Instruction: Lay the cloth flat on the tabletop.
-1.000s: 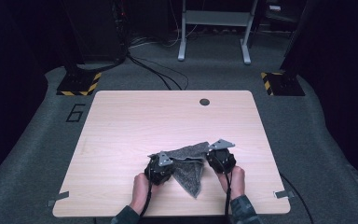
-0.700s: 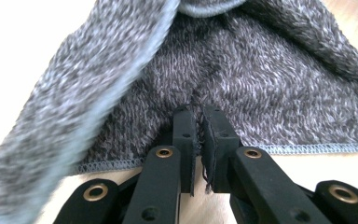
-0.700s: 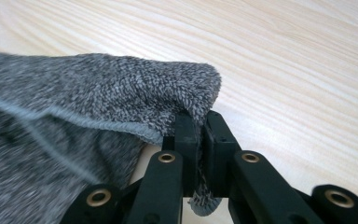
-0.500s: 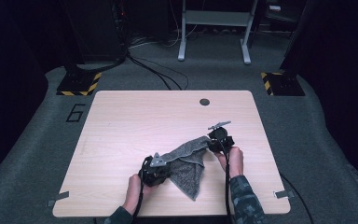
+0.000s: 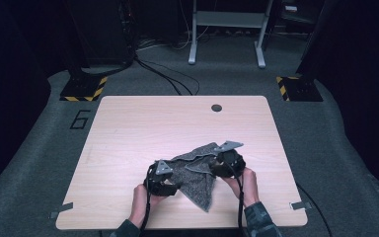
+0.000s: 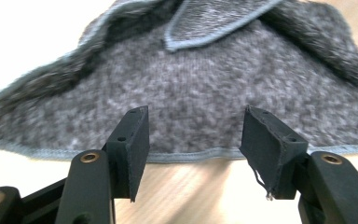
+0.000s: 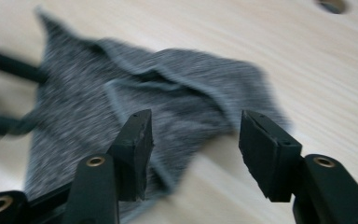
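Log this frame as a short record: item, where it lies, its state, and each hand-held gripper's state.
item: grey cloth
place: near edge of the table, between the two hand-held grippers
state: crumpled, one corner folded over
left hand-held gripper: open, jaws astride the cloth's hemmed edge
right hand-held gripper: open, above the cloth's edge

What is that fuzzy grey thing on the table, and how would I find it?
Start at the light wooden table and look to its near edge, where a person's two hands come in. Between the left gripper and the right gripper lies a crumpled grey cloth. It is the soft, speckled thing with a pale stitched hem, unlike the hard black grippers.
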Action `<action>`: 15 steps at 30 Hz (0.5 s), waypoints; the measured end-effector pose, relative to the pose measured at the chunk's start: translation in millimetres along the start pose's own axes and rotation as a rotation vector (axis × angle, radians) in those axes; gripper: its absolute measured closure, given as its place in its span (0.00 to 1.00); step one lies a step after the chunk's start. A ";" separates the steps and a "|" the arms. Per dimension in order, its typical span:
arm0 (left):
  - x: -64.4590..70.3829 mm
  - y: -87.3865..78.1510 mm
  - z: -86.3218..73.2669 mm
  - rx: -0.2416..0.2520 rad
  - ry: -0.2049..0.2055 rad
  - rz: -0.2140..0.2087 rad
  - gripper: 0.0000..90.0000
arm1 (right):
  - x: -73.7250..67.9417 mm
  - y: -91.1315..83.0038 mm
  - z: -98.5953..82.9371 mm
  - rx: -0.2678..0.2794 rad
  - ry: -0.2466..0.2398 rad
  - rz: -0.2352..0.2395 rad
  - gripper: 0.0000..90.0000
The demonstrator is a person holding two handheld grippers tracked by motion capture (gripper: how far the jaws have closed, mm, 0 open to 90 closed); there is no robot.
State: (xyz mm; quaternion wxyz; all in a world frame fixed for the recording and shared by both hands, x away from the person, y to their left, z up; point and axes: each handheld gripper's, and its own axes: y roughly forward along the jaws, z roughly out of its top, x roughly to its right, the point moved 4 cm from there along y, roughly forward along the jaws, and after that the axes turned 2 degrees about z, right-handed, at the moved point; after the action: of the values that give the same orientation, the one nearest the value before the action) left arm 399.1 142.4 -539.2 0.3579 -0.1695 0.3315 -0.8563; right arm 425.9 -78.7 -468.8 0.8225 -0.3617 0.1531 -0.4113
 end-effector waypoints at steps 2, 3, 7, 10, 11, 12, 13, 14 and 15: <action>-5.0 -1.0 -1.4 0.005 -0.026 0.003 0.45 | -14.5 11.9 -4.2 -0.021 -0.061 0.025 0.52; -7.3 -1.2 -2.1 0.002 -0.028 0.013 0.45 | -19.3 19.2 -5.9 -0.037 -0.080 0.041 0.53; -11.7 -0.8 -3.8 -0.007 -0.023 0.023 0.46 | -30.7 48.5 -13.1 -0.113 -0.125 0.062 0.60; -14.1 0.8 -7.0 -0.018 -0.026 0.022 0.47 | -28.6 59.8 -19.5 -0.145 -0.139 0.051 0.70; -14.8 0.7 -7.9 -0.020 -0.025 0.022 0.47 | -27.0 60.8 -21.5 -0.147 -0.140 0.043 0.73; -15.0 0.5 -8.8 -0.013 -0.032 0.018 0.47 | -26.1 60.1 -23.3 -0.154 -0.136 0.046 0.76; -15.1 0.5 -8.7 -0.014 -0.028 0.020 0.47 | -24.2 59.6 -24.9 -0.147 -0.118 0.042 0.79; -14.7 0.8 -8.4 -0.013 -0.025 0.018 0.48 | -23.0 59.6 -25.7 -0.136 -0.110 0.034 0.81; -14.2 1.3 -8.2 -0.011 -0.025 0.025 0.48 | -20.5 58.0 -27.6 -0.137 -0.103 0.030 0.82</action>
State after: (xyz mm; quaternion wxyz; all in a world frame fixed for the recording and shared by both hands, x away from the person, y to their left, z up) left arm 405.2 155.7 -546.8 0.3719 -0.1781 0.3335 -0.8478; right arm 430.9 -52.3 -530.7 0.8087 -0.4354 0.1437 -0.3684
